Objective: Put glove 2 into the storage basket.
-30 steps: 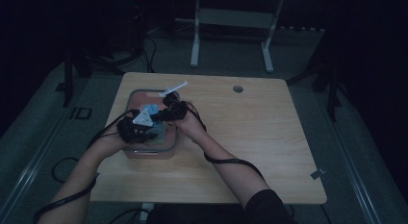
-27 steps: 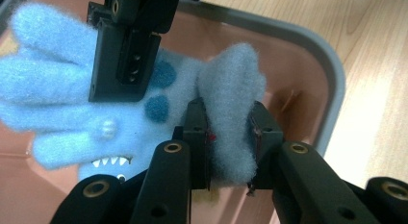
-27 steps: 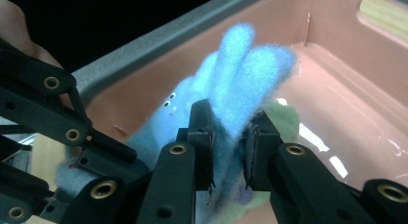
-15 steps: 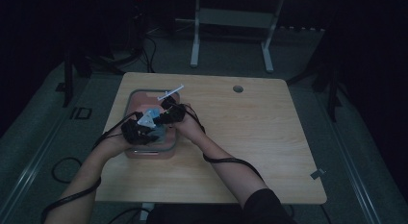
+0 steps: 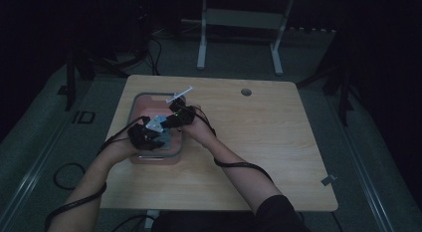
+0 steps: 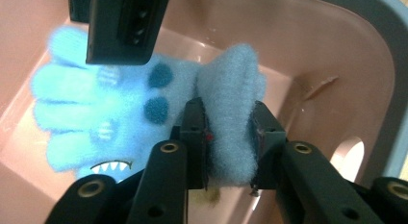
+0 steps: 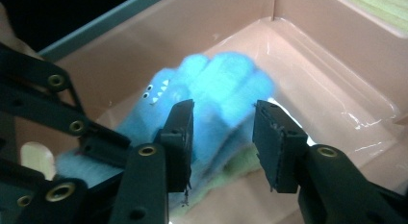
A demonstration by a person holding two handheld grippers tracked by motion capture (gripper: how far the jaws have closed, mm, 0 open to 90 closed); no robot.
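With the left tool [image 6: 230, 132] clamping the glove [image 6: 144, 108] cuff in the bin [image 6: 337, 51], our right tool [image 7: 221, 132] has just been opening around its fingers; next, withdraw it.

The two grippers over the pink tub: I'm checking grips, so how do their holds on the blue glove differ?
The left gripper pinches the blue glove at its fuzzy cuff; the right gripper straddles its finger end. The left is shut on it; the right's jaws have just been opening, with a gap showing. Both reach into the pink tub.

Wooden table [image 5: 278, 152]; white syringe-like tool [image 5: 179, 95] at tub's far edge.
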